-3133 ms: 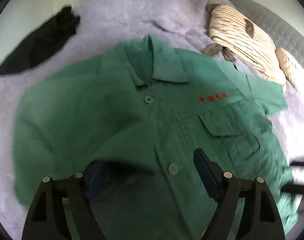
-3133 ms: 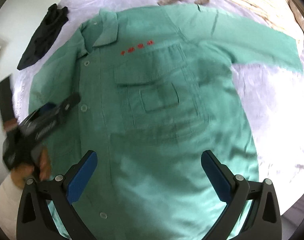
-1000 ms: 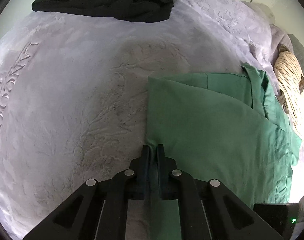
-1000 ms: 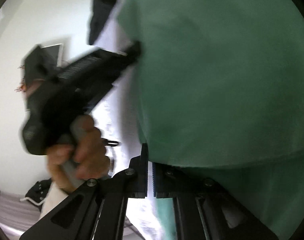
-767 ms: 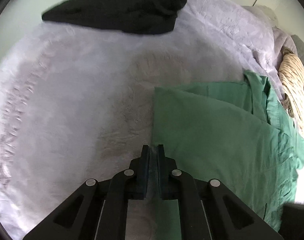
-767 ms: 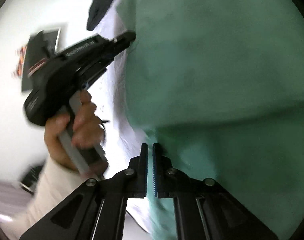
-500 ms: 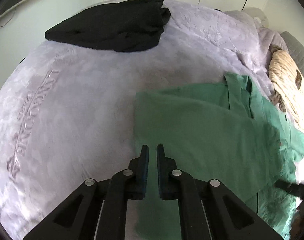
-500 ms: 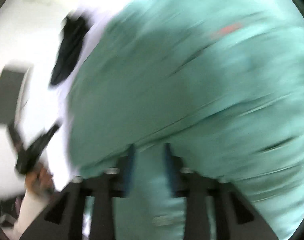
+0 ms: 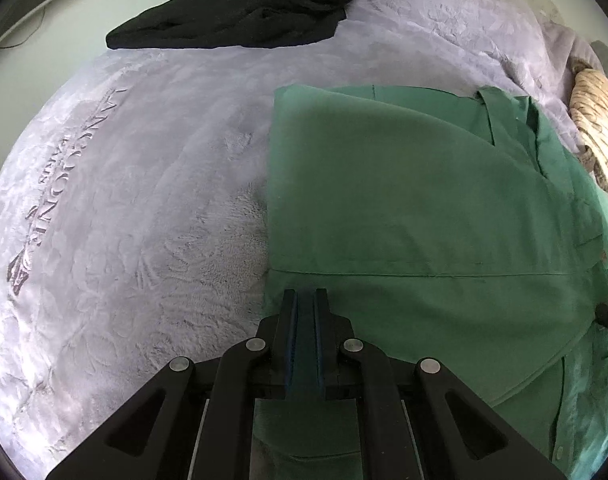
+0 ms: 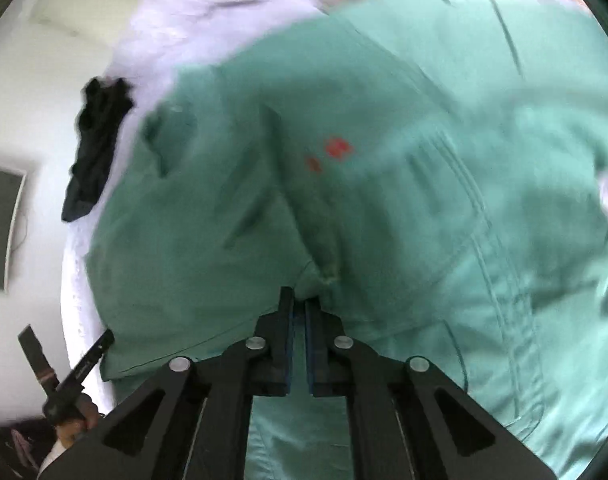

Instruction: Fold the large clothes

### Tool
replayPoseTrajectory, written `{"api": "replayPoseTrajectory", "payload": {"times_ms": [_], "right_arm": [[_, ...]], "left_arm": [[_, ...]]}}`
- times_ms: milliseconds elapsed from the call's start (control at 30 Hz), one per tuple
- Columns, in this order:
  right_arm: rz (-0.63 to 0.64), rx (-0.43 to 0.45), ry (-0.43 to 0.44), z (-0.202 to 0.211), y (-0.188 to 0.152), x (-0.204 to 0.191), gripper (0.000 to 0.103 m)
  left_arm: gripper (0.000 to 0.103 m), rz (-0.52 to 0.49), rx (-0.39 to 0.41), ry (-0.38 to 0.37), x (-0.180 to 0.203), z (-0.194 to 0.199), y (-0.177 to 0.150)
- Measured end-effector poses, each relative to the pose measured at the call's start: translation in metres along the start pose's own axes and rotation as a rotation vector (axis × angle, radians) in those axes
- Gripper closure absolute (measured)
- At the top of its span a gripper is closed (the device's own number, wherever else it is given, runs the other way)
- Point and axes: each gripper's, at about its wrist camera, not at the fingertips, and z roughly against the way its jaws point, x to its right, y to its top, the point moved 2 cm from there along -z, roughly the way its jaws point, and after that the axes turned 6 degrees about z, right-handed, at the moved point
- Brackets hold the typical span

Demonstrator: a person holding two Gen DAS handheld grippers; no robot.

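two grippers, both with jaws drawn together. my left gripper point(image 9: 304, 300) sits at six o'clock in its view, jaws nearly closed with only a thin slot between them; green cloth shows in that slot, though i cannot tell if it is pinched or merely lying underneath. my right gripper point(image 10: 300, 304) is also at six o'clock, its jaws together at a bunched ridge of cloth, apparently nipping a fold, but blur keeps me from being sure.

the green shirt point(image 9: 423, 208) lies on a pale lilac blanket point(image 9: 144, 200), filling the three o'clock half of the left view, one side already folded over so a straight edge runs from twelve to six. red lettering point(image 10: 331, 152) shows near centre in the right view. a black garment point(image 9: 232, 12) rests well apart at eleven o'clock, a striped cushion point(image 9: 595, 120) at two.

to do this fold well, i judge i should lift both grips evenly, carry the cloth across level, and lay the edge parallel to the first fold.
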Motion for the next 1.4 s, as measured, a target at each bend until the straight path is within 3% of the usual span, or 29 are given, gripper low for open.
{"api": "replayPoseTrajectory", "payload": {"times_ms": [67,233,367,433,500,567,633,767,833,867,933,1400], "right_arm": [[-0.072,0.0,0.045,0.005,-0.004,0.013,0.098],[-0.089,-0.019,0.015,0.028,-0.015,0.026,0.093],[-0.085,-0.041,0.027,0.041,-0.032,0.029,0.073],[-0.072,-0.041,0.036,0.045,-0.041,0.025,0.053],[-0.052,-0.043,0.044,0.042,-0.045,0.015,0.049],[-0.023,-0.056,0.048,0.04,-0.049,0.007,0.048],[-0.01,-0.069,0.064,0.041,-0.053,0.005,0.035],[0.001,-0.066,0.087,0.045,-0.053,-0.001,0.031],[0.005,-0.056,0.096,0.05,-0.052,-0.001,0.024],[0.008,-0.05,0.1,0.053,-0.051,0.0,0.024],[0.008,-0.045,0.103,0.058,-0.05,0.003,0.024],[-0.097,0.021,0.114,0.094,-0.036,0.082,0.014]], "left_arm": [[0.094,-0.002,-0.005,0.017,-0.001,0.003,-0.001],[0.093,-0.048,-0.019,0.035,-0.003,0.021,-0.014],[0.093,-0.078,-0.047,0.068,-0.015,0.03,-0.043],[0.073,-0.061,-0.063,0.08,-0.024,0.035,-0.054],[0.06,-0.023,-0.069,0.109,-0.031,0.044,-0.06],[0.059,0.003,-0.082,0.105,-0.032,0.054,-0.065],[0.059,0.011,-0.087,0.088,-0.026,0.063,-0.07],[0.055,0.006,-0.097,0.059,-0.006,0.073,-0.075],[0.009,0.009,-0.101,0.038,0.007,0.076,-0.077],[0.006,0.004,-0.078,0.037,0.016,0.08,-0.078],[0.006,-0.029,-0.058,0.044,0.036,0.083,-0.076],[0.006,-0.14,-0.14,-0.022,0.157,0.063,-0.093]]}}
